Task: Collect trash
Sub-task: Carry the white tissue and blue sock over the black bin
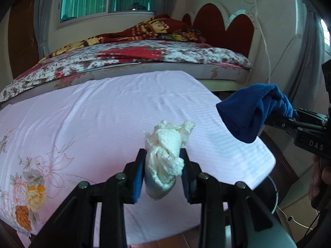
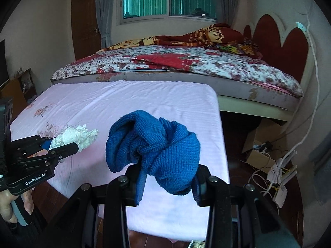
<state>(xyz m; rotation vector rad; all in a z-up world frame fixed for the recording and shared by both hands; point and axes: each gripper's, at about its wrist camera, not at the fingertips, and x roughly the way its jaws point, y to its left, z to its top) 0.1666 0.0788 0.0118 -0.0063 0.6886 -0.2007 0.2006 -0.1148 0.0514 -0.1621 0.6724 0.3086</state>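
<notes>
My left gripper (image 1: pixel 162 161) is shut on a crumpled white tissue wad (image 1: pixel 167 144), held up above the pink cloth-covered table (image 1: pixel 93 111). The right wrist view shows that same left gripper (image 2: pixel 68 144) at the left with the white tissue wad (image 2: pixel 76 135) between its pads. My right gripper (image 2: pixel 168 175) is shut on a bunched blue towel (image 2: pixel 153 146), also lifted over the pink table (image 2: pixel 144 95). In the left wrist view the blue towel (image 1: pixel 252 111) hangs at the right from the right gripper (image 1: pixel 293 117), past the table's right edge.
A bed (image 2: pixel 186 66) with a floral quilt stands just behind the table, with a red heart-shaped headboard (image 2: pixel 285 45) at the right. A cardboard box (image 2: pixel 258 144) and tangled cables (image 2: pixel 277 177) lie on the floor at the right. A hand (image 2: pixel 8 204) grips the left tool's handle.
</notes>
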